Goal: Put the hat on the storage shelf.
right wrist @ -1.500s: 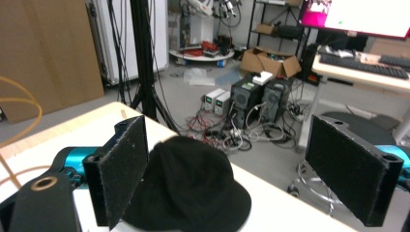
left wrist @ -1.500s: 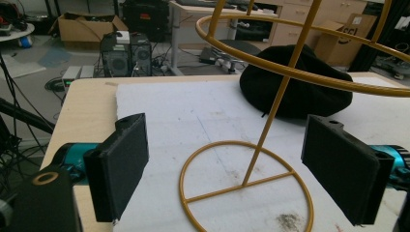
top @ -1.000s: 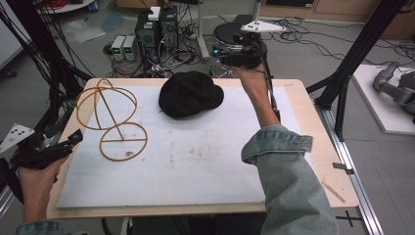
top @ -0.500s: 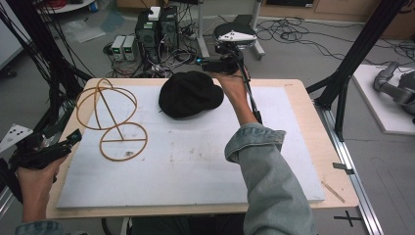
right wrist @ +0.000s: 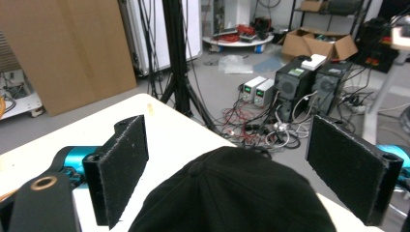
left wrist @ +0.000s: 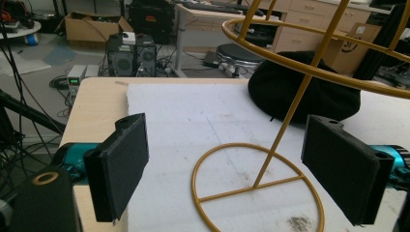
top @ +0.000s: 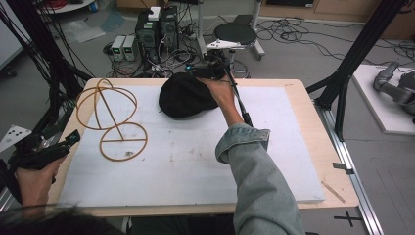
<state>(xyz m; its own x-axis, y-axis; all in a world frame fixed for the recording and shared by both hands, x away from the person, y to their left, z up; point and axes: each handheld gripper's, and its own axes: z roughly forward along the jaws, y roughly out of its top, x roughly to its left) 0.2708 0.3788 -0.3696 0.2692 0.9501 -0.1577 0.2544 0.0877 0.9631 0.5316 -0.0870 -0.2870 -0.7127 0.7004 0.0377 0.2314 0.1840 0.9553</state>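
High view puts the black cap [top: 185, 95] at the far edge of the white foam board [top: 195, 156] that covers the table, about midway along that edge, with the right gripper [top: 208, 72] reaching over its far side. Seen from the right gripper view, the jaws are spread wide on either side of the cap's crown [right wrist: 232, 193] and nothing lies between the pads [right wrist: 123, 164] yet — the cloth sits below and ahead of them. The gold wire stand [top: 110, 120] rests near the far-left corner of the board, well apart from the cap, its ring base flat and its hoops rising from an upright rod. The left gripper [top: 46, 152] hovers off the left edge of the table; in the left gripper view its jaws are also spread, framing the stand's base ring [left wrist: 256, 186] without touching it. The step in hand appears to be taking hold of the cap. To do it well, the right gripper should probably drop lower so that one pad slips under a fold or the rim, then close on a good bite of cloth — a shallow pinch on soft fabric is likely to slip.
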